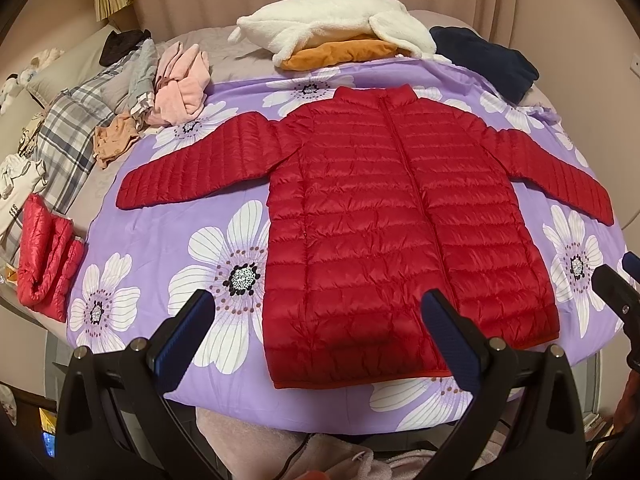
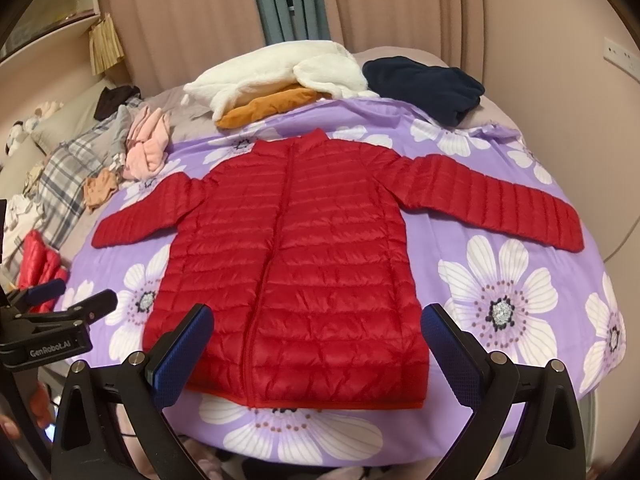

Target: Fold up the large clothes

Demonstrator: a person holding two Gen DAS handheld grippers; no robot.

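A red quilted puffer jacket (image 1: 400,224) lies flat, front up and zipped, on a purple flowered sheet (image 1: 160,240), both sleeves spread out to the sides. It also shows in the right wrist view (image 2: 296,260). My left gripper (image 1: 320,320) is open and empty, hovering above the jacket's lower left hem. My right gripper (image 2: 318,332) is open and empty, hovering above the lower hem near the zip. The right gripper shows at the edge of the left wrist view (image 1: 616,280), and the left gripper at the edge of the right wrist view (image 2: 68,300).
A folded red puffer (image 1: 44,256) lies at the sheet's left edge. A pile of pink, plaid and tan clothes (image 1: 160,84) sits at the back left. White fleece on an orange garment (image 1: 332,36) and a navy garment (image 1: 488,60) lie behind the collar. Curtains hang behind the bed.
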